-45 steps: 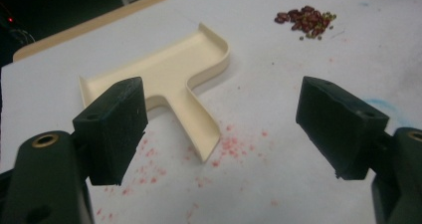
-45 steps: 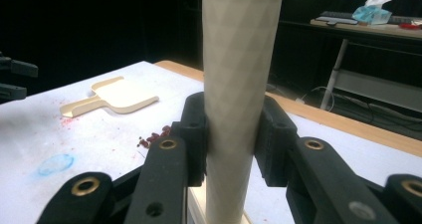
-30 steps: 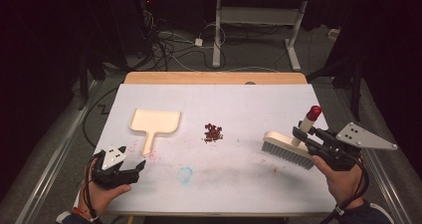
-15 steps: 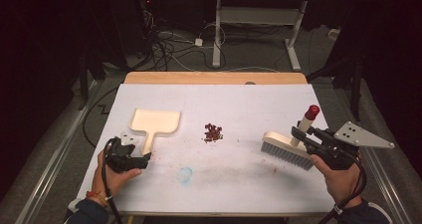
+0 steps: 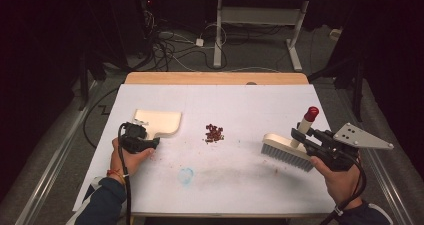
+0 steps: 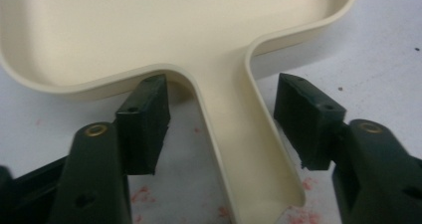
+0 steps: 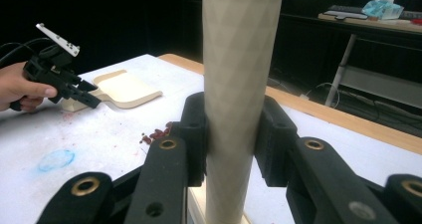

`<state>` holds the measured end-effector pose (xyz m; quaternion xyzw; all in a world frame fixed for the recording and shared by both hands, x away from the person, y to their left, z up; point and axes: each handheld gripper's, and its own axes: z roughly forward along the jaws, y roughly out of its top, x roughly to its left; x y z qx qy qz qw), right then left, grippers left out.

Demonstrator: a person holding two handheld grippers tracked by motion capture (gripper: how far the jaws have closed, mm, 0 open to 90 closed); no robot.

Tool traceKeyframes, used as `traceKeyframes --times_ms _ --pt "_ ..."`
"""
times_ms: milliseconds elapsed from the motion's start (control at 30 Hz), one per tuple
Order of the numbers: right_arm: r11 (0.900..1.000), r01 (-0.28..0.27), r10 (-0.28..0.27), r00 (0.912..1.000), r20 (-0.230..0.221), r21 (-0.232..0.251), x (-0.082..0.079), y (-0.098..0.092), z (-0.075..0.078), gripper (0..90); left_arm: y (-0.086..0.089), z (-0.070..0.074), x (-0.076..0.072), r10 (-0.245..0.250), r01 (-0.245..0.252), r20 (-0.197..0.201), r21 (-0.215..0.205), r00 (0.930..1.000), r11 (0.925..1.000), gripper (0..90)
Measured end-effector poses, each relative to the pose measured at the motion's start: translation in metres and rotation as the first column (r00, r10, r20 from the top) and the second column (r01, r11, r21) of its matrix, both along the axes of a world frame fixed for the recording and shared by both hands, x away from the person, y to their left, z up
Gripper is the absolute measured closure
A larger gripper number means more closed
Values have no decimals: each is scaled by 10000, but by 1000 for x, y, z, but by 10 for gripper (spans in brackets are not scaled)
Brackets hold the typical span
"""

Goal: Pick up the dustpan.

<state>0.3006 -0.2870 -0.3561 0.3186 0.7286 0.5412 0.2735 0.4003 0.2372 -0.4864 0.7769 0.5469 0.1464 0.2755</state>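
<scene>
A cream dustpan [image 5: 159,120] lies at the table's left, its handle [image 6: 234,134] pointing toward me. My left gripper [image 5: 151,143] straddles that handle [image 6: 225,118]; its jaws have just been closing, and a gap still shows on each side between pads [image 6: 144,119] and handle. At the right, my right gripper [image 5: 305,137] is shut on the upright, red-tipped handle [image 7: 239,84] of a white brush [image 5: 284,151] whose bristles rest on the table. A small pile of dark red crumbs [image 5: 214,132] sits mid-table between dustpan and brush.
A blue smear [image 5: 186,175] and faint red stains mark the white table cover near the front. A wooden strip [image 5: 215,78] edges the far side. Cables and a desk frame [image 5: 260,15] lie on the floor beyond. In the right gripper view the left gripper [image 7: 74,92] sits by the dustpan [image 7: 124,89].
My left gripper has moved away from the front edge up to the dustpan, and its jaws now sit either side of the handle, narrower than before. The right gripper and brush stayed put.
</scene>
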Motion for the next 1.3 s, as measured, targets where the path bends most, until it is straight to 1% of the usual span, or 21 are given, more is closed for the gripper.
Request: traceKeyframes --times_ms 33,67,100,133,167,200,267,333,433,533,600,700,800,967,1000,1067,1100,1233,1300 --pt "10000 -15 15 10000 -2 -6 0 0 0 701 0 1 0 134 -134 -39 -19 9999 9999 438" --pt "10000 -60 60 10000 -14 -53 0 1 0 701 1 1 1 185 -185 -55 35 9998 9998 506" --pt "10000 -60 60 10000 -14 -53 0 1 0 701 1 1 2 286 -286 -63 -10 9996 9996 506" --pt "10000 -84 83 9999 -72 -44 0 1 0 701 2 1 2 377 -377 -66 -2 9993 9993 567" --pt "10000 -84 83 9999 -72 -44 0 1 0 701 1 2 2 441 -440 -55 56 9990 9990 567" --pt "10000 -77 76 9999 -131 -5 0 2 0 701 1 2 3 467 -467 -66 101 9989 9989 593" --pt "9999 -97 96 9999 -110 -37 1 2 -1 701 0 2 3 455 -453 -77 170 9989 9988 632" --pt "9999 -99 98 9999 -89 -46 1 1 -1 701 -1 3 3 414 -412 -60 290 9991 9987 637" --pt "10000 -77 76 9999 -69 -55 1 1 -1 701 -1 4 3 349 -347 -65 331 9994 9989 640" --pt "10000 -72 72 10000 -69 -27 1 1 -1 701 -1 6 3 139 -134 -93 540 9999 9985 641" --pt "10000 -77 77 10000 -60 -23 1 1 -1 701 0 9 2 52 -41 -219 538 9997 9985 642" --pt "10000 -83 83 10000 -34 -37 1 1 -1 701 3 14 0 -57 69 -219 563 9997 9984 643" --pt "10000 -76 75 10000 -52 -52 1 1 -1 702 4 22 -4 -252 254 -35 631 9997 9977 644" --pt "9999 -86 86 10000 -48 -54 1 1 -1 701 4 32 -11 -595 585 166 577 9981 9966 644" --pt "9999 -88 88 10000 -30 -56 1 1 -1 701 5 33 -12 -633 621 188 556 9978 9965 644" --pt "9999 -99 99 9999 -34 -38 0 1 -1 701 5 37 -14 -728 709 268 645 9970 9954 644" --pt "9999 -110 110 9999 -15 -22 0 1 -1 702 5 38 -15 -724 704 334 580 9968 9958 644" --pt "10000 -80 80 10000 -18 -48 0 1 -1 701 5 43 -21 -993 966 355 727 9944 9927 644" --pt "10000 -67 67 10000 -15 -48 0 1 -1 702 5 45 -25 -1041 1009 402 748 9938 9921 644"
